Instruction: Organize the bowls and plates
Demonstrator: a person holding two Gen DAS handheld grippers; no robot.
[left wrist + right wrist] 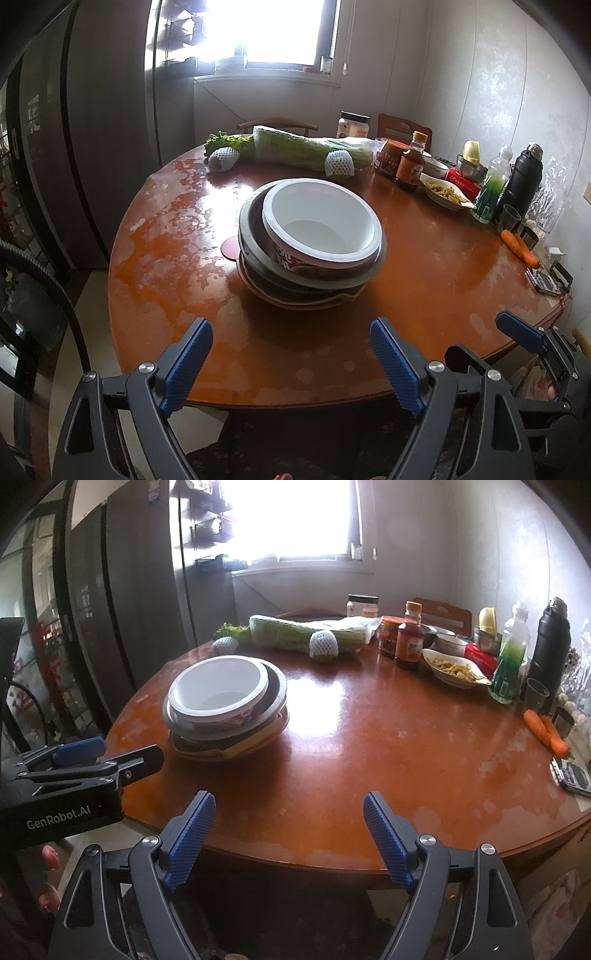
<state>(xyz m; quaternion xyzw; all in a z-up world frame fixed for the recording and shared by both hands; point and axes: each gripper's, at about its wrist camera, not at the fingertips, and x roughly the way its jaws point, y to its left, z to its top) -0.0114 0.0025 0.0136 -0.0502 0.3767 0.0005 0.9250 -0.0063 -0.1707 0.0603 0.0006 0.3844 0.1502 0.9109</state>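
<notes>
A stack of dishes stands on the round brown table [424, 288]. A white bowl [321, 221] with a printed outside sits on top, tilted, inside a metal bowl [251, 225], over a dark dish and a yellow-rimmed plate [306, 301]. The stack also shows in the right wrist view, with the white bowl [218, 686] on top. My left gripper [291, 343] is open and empty, near the table's front edge, short of the stack. My right gripper [290, 816] is open and empty, right of the stack; it shows in the left wrist view [517, 332]. The left gripper shows at the left [92, 753].
Wrapped greens [306, 147] lie at the back. Sauce jars and bottles [410, 162], a dish of food [443, 192], a green bottle [491, 192], a black flask [524, 177] and carrots [521, 247] line the right side. A phone [572, 775] lies at the right edge. A pink coaster [231, 247] lies left of the stack.
</notes>
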